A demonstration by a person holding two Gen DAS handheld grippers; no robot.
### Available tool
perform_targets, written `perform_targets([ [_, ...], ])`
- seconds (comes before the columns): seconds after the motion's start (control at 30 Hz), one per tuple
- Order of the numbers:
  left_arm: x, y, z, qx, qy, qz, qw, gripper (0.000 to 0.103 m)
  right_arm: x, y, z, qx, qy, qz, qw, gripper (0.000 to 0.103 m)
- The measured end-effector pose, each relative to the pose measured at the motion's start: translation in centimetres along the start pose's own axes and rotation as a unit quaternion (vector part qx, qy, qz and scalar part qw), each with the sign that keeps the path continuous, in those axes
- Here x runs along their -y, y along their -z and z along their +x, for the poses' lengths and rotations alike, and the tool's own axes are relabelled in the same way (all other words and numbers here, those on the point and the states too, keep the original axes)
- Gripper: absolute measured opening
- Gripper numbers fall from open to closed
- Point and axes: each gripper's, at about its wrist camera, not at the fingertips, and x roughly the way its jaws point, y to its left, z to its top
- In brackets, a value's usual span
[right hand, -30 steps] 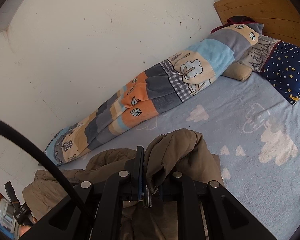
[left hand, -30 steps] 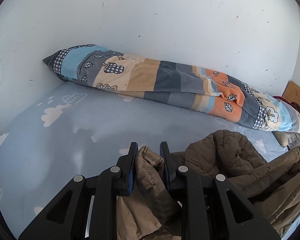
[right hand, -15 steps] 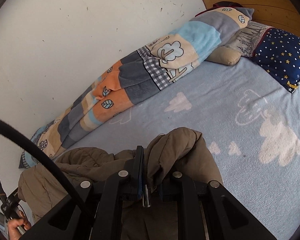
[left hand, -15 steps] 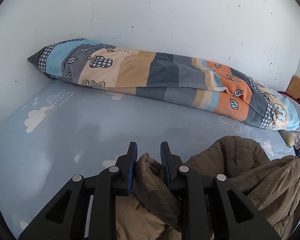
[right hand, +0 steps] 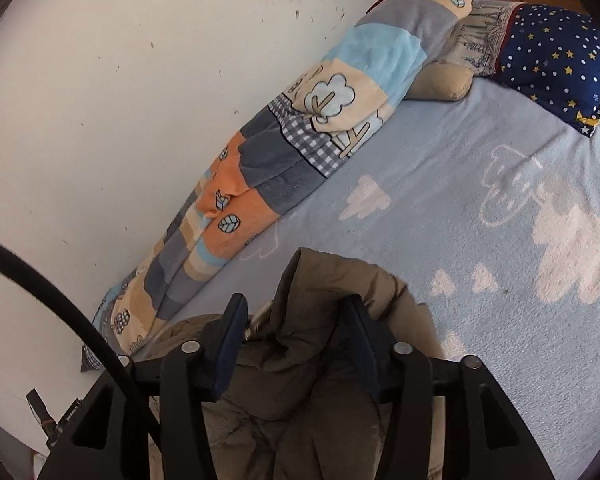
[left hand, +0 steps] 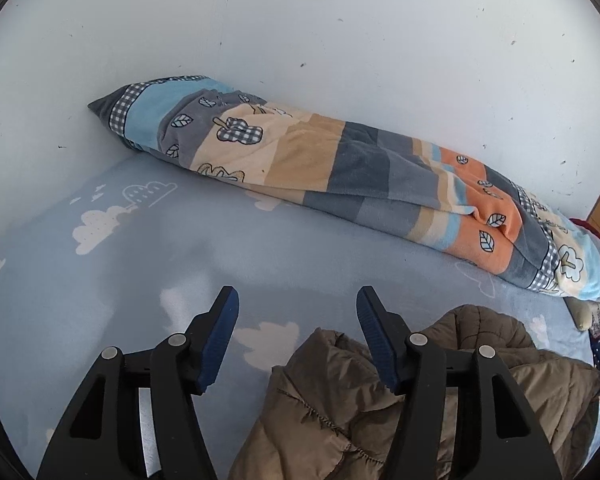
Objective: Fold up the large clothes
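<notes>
Left wrist view: your bed sheet (left hand: 148, 264), pale blue with white clouds, carries a rolled patchwork blanket (left hand: 340, 184) along the wall. Your brown padded jacket (left hand: 332, 408) lies bunched on the sheet. Your left gripper (left hand: 296, 312) stands with jaws spread, pinching nothing. Your right gripper (right hand: 296, 316) is likewise spread, jacket (right hand: 324, 320) folds between its fingers.

The brown jacket (left hand: 340, 400) runs off both lower edges (its full shape stays hidden).
</notes>
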Motion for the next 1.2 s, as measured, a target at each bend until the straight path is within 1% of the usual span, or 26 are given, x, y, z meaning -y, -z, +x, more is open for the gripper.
perform_targets([
  [0.03, -0.1, -0.3, -0.7, 0.008, -0.003, -0.001, 1.0, 0.061, 0.0, -0.4, -0.6, 0.007, 0.006, 0.0, 1.0, 0.06],
  [0.1, 0.1, -1.1, -2.4, 0.026, -0.003, -0.003, 0.9996, 0.061, -0.2, -1.0, -1.9, 0.02, -0.002, 0.005, 1.0, 0.06],
  [0.13, 0.4, -1.4, -3.4, 0.033, 0.003, -0.002, 0.9994, 0.061, -0.5, -1.2, -2.7, 0.026, -0.008, 0.006, 1.0, 0.06],
  [0.23, 2.1, -1.9, -6.3, 0.04, 0.035, 0.012, 0.9985, 0.061, -2.8, -1.3, -4.3, 0.03, -0.022, -0.021, 0.999, 0.06],
  [0.3, 4.1, -1.2, -8.4, 0.032, 0.065, 0.035, 0.9968, 0.061, -4.9, -0.7, -5.3, 0.025, -0.032, -0.051, 0.998, 0.06],
  [0.37, 6.2, 0.3, -10.2, 0.016, 0.091, 0.059, 0.9939, 0.062, -7.0, 0.4, -6.3, 0.017, -0.04, -0.079, 0.996, 0.059],
  [0.4, 7.4, 1.6, -11.1, -0.001, 0.111, 0.076, 0.991, 0.063, -7.9, 1.0, -6.9, 0.013, -0.047, -0.093, 0.994, 0.059],
  [0.47, 9.3, 4.7, -12.4, -0.034, 0.136, 0.111, 0.9839, 0.063, -9.6, 2.8, -8.1, 0.003, -0.053, -0.125, 0.991, 0.059],
  [0.53, 10.6, 8.3, -13.5, -0.061, 0.141, 0.146, 0.9773, 0.063, -10.6, 4.8, -9.2, -0.009, -0.05, -0.146, 0.988, 0.059],
  [0.63, 11.5, 13.0, -14.2, -0.093, 0.135, 0.171, 0.9715, 0.063, -10.8, 8.2, -10.3, -0.041, -0.037, -0.154, 0.987, 0.059],
  [0.7, 11.8, 15.1, -13.8, -0.108, 0.127, 0.174, 0.9705, 0.063, -10.8, 10.7, -10.5, -0.06, -0.022, -0.166, 0.984, 0.059],
  [0.8, 12.7, 16.6, -12.6, -0.1, 0.11, 0.194, 0.9697, 0.063, -10.2, 13.3, -9.6, -0.081, 0.009, -0.184, 0.98, 0.059],
  [0.87, 13.1, 17.2, -11.2, -0.095, 0.111, 0.203, 0.9681, 0.063, -9.7, 14.2, -7.9, -0.107, 0.026, -0.187, 0.976, 0.059],
  [0.93, 13.3, 17.3, -9.4, -0.1, 0.108, 0.201, 0.9684, 0.063, -9.2, 14.7, -6.2, -0.126, 0.04, -0.191, 0.973, 0.059],
  [1.03, 13.4, 16.5, -6.4, -0.11, 0.101, 0.188, 0.9707, 0.063, -8.3, 14.6, -3.4, -0.138, 0.064, -0.199, 0.968, 0.059],
  [1.07, 13.6, 16.2, -5.6, -0.114, 0.098, 0.189, 0.9704, 0.064, -7.8, 14.4, -2.4, -0.139, 0.071, -0.199, 0.967, 0.059],
  [1.1, 13.7, 16.0, -4.6, -0.118, 0.093, 0.19, 0.9702, 0.067, -7.4, 14.1, -1.3, -0.14, 0.084, -0.201, 0.966, 0.059],
  [1.13, 13.8, 15.9, -3.8, -0.125, 0.09, 0.191, 0.9694, 0.067, -6.9, 13.9, 0.0, -0.147, 0.096, -0.202, 0.964, 0.059],
  [1.2, 14.1, 16.0, -2.3, -0.141, 0.081, 0.201, 0.9659, 0.069, -5.9, 13.5, 2.2, -0.164, 0.098, -0.199, 0.961, 0.059],
])
